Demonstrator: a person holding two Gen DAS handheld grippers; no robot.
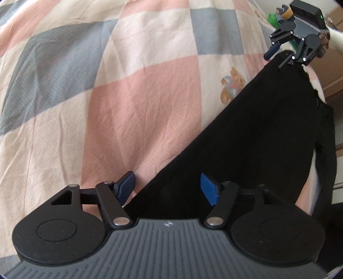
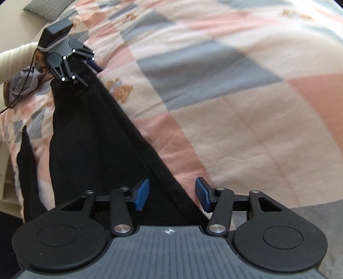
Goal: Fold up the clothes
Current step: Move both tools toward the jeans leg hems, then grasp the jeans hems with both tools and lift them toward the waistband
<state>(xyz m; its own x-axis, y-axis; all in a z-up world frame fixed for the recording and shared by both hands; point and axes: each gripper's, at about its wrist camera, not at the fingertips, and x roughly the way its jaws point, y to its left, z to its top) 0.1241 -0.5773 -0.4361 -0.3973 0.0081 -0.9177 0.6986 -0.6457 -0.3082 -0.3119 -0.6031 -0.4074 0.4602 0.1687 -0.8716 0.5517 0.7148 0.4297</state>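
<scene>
A black garment (image 1: 257, 139) lies stretched in a long band across the checked quilt, also seen as the black garment (image 2: 90, 139) in the right wrist view. My left gripper (image 1: 168, 188) is open at one end of it; the cloth's edge runs between the fingers, and the left finger is over bare quilt. My right gripper (image 2: 171, 193) stands open at the other end, the fabric's edge passing between its blue pads. Each view shows the other tool far off: the right gripper (image 1: 277, 56) and the left gripper (image 2: 89, 75), both with fingers spread at the garment's ends.
The pink, grey and cream quilt (image 1: 128, 96) with a teddy bear print (image 2: 120, 90) covers the bed. A grey pillow (image 2: 47, 8) and a purple-grey cloth (image 2: 23, 83) lie beyond the left gripper. A cream sleeve (image 2: 15, 58) holds that tool. Wooden furniture (image 1: 334, 85) stands past the bed edge.
</scene>
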